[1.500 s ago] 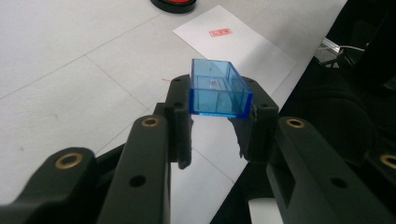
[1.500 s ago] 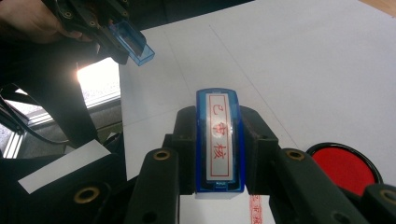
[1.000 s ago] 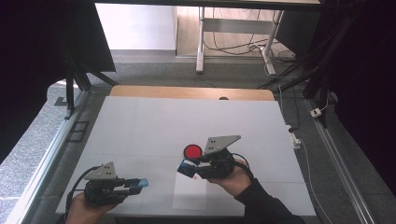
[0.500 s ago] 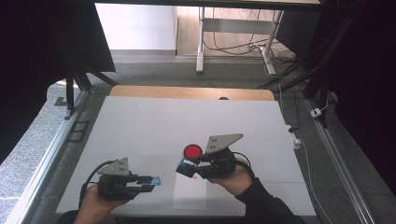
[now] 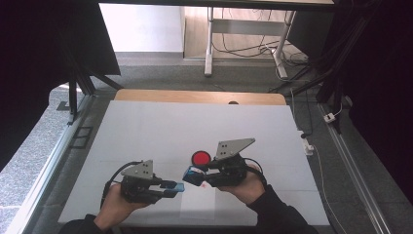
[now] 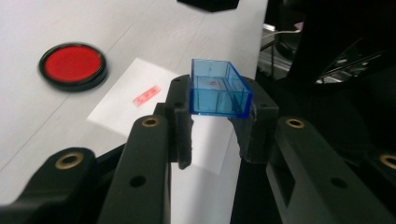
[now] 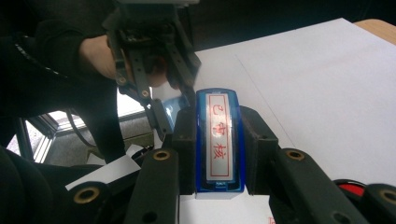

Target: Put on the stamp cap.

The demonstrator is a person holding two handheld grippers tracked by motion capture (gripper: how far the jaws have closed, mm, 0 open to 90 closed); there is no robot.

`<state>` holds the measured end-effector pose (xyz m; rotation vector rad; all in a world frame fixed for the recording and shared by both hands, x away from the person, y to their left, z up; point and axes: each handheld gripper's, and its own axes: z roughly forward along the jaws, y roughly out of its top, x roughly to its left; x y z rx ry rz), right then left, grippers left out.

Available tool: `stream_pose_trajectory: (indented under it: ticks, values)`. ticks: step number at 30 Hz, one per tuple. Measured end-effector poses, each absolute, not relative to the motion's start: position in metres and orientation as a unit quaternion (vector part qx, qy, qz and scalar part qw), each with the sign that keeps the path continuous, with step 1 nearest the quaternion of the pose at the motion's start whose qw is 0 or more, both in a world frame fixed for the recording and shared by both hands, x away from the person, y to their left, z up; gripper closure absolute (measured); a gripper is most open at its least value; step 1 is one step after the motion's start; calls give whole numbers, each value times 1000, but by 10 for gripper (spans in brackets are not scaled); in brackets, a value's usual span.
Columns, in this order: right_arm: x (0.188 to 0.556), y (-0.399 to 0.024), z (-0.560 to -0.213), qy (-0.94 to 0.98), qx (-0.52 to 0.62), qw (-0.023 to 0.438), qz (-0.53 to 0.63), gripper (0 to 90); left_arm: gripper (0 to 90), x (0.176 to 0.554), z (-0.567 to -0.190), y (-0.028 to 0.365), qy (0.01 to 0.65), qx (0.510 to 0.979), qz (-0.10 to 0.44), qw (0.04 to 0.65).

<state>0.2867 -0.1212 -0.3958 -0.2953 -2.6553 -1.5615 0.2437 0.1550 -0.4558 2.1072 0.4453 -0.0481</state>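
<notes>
White table (image 5: 146,126), cables behind at 12 o'clock. The left gripper (image 5: 178,187) is clamping the blue cap (image 6: 218,88); the right gripper (image 5: 191,176) is pinching the stamp (image 7: 218,140). Paper slip (image 6: 135,105) is probably already stamped, so recapping is what's left, red ink pad (image 5: 200,158) sitting at 12 o'clock.

A white table (image 5: 146,131) carries a red ink pad (image 5: 200,158) and a paper slip (image 6: 140,105).

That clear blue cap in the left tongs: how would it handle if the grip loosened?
The blue cap looks like thin, hollow hard plastic, so probably stiff and light. Its glossy walls suggest it could slip between the left tongs. Being boxy with flat faces, it would likely slide or tip on the white sheet rather than roll.
</notes>
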Motion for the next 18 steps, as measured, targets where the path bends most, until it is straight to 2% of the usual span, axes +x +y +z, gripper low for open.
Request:
stream_pose_trajectory:
  ticks: [18]
  values:
    - [281, -117, -394, -856, -66, 50, -511, 704, 688, 261, -458, 140, 125, 849, -78, 508]
